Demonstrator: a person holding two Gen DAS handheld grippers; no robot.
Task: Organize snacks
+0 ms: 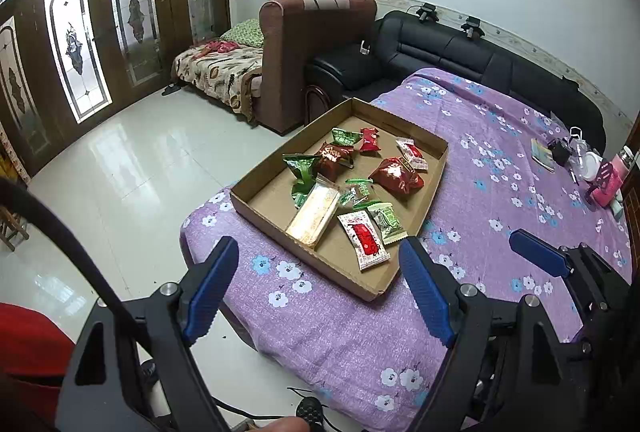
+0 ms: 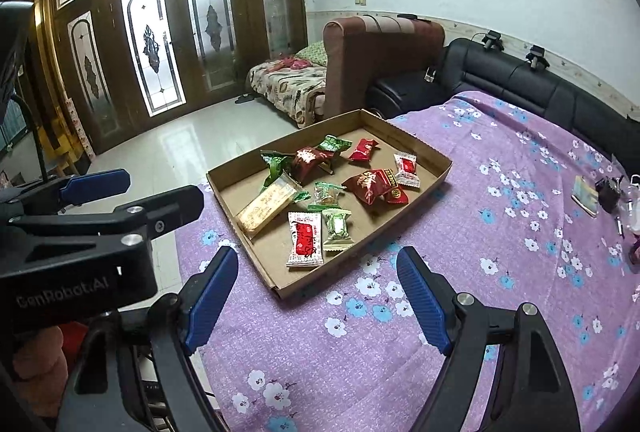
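Two hand-held grippers above a counter bearing a tray of snacks.

Left gripper [image 1: 316,280] and right gripper [image 2: 318,282] both hover with fingers spread wide, grasping nothing, over the purple floral cloth [image 2: 500,232]. Beyond them the cardboard tray [image 2: 420,192] holds wrapped snacks: a red-and-white packet [image 2: 305,240] nearest, a long clear-wrapped bar [image 2: 266,208] beside it, and red and green packets farther back.

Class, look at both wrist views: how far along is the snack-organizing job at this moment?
Done: every visible snack already lies inside the cardboard tray, though red and green packets are mixed. In hand: nothing; the left gripper and right gripper are both open, short of the tray. Left: any sorting, starting perhaps with the nearest red-and-white packet.
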